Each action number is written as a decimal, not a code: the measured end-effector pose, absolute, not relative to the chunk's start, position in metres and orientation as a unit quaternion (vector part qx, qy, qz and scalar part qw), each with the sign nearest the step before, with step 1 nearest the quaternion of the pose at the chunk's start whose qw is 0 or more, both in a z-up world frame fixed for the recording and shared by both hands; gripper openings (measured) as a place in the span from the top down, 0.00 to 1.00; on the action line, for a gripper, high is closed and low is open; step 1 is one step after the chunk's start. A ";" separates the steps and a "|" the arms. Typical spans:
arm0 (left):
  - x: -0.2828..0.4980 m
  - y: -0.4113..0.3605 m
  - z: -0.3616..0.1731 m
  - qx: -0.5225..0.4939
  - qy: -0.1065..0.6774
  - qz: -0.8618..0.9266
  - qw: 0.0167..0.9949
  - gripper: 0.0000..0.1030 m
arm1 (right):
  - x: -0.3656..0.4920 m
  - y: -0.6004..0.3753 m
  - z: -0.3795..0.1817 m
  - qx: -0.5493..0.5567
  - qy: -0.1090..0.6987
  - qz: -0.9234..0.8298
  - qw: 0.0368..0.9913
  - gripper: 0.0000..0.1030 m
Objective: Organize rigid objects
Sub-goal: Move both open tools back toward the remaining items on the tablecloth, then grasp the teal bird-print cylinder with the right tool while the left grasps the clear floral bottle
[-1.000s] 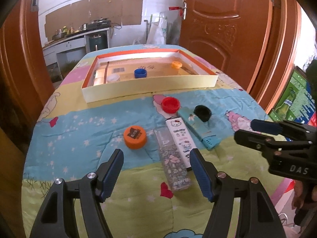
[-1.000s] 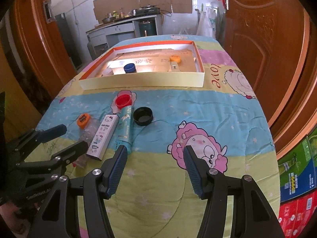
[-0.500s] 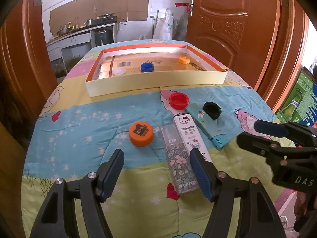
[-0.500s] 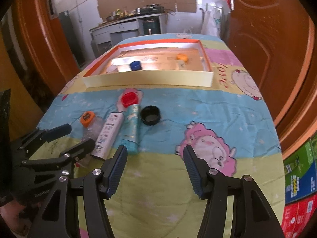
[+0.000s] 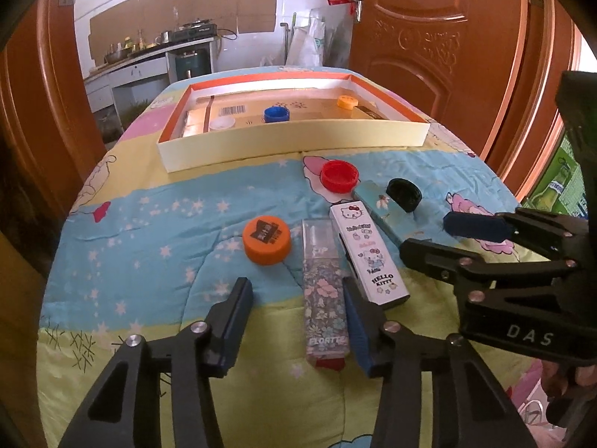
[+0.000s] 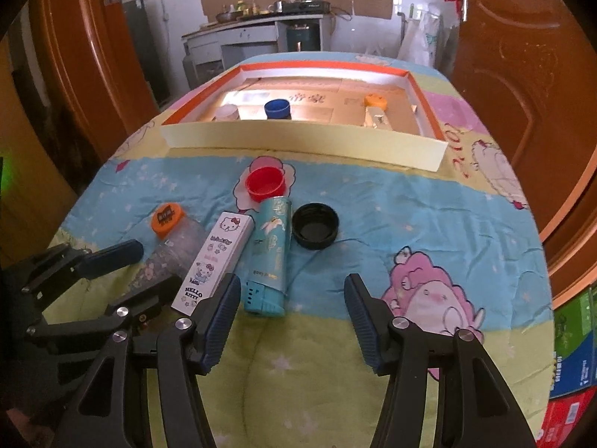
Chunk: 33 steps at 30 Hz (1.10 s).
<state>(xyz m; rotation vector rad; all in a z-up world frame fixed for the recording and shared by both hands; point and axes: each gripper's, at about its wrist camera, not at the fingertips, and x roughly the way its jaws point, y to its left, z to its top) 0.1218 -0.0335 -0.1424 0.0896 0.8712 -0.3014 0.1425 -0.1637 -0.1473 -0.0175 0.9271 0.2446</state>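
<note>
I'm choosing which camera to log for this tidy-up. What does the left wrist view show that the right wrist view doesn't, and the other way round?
Only the left wrist view shows the clear floral box nearly whole, its near end between the open left gripper.

Only the right wrist view shows the black cap's hollow inside and a pale box in the tray.

Both show the red cap, the Hello Kitty box, the teal box and the open right gripper.

Cartoon-print quilt [image 5: 149, 261] covers the whole surface. Far end has a shallow cardboard tray [image 5: 291, 138]. Nearer, in a cluster: red cap [image 5: 339, 175], black cap [image 5: 405, 195], orange cap [image 5: 266, 238], then three boxes side by side — floral [image 5: 324, 291], Hello Kitty [image 5: 367, 254], teal [image 6: 269, 257].
</note>
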 end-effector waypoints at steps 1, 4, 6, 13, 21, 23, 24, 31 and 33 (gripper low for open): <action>0.122 -0.033 -0.142 0.043 0.421 -0.146 0.894 0.53 | 0.144 -0.163 -0.149 -0.008 0.448 0.118 0.886 0.44; 0.123 -0.031 -0.142 0.036 0.421 -0.150 0.894 0.54 | 0.147 -0.159 -0.150 -0.018 0.448 0.119 0.886 0.45; 0.123 -0.029 -0.142 0.029 0.420 -0.152 0.894 0.54 | 0.148 -0.156 -0.150 -0.023 0.450 0.120 0.885 0.50; 0.121 -0.032 -0.142 0.037 0.415 -0.152 0.896 0.63 | 0.149 -0.143 -0.149 -0.044 0.449 0.123 0.884 0.77; 0.122 -0.026 -0.142 0.014 0.414 -0.168 0.895 0.80 | 0.148 -0.148 -0.148 -0.023 0.450 0.129 0.883 0.77; 0.122 -0.024 -0.142 0.006 0.414 -0.170 0.894 0.80 | 0.146 -0.149 -0.148 -0.018 0.451 0.130 0.883 0.78; 0.122 -0.024 -0.141 0.006 0.414 -0.170 0.894 0.80 | 0.145 -0.150 -0.148 -0.016 0.450 0.131 0.883 0.78; 0.116 -0.022 -0.134 0.003 0.405 -0.172 0.898 0.80 | 0.132 -0.156 -0.139 0.002 0.438 0.137 0.888 0.77; 0.114 -0.021 -0.130 -0.001 0.402 -0.177 0.898 0.80 | 0.129 -0.158 -0.135 0.005 0.435 0.137 0.890 0.77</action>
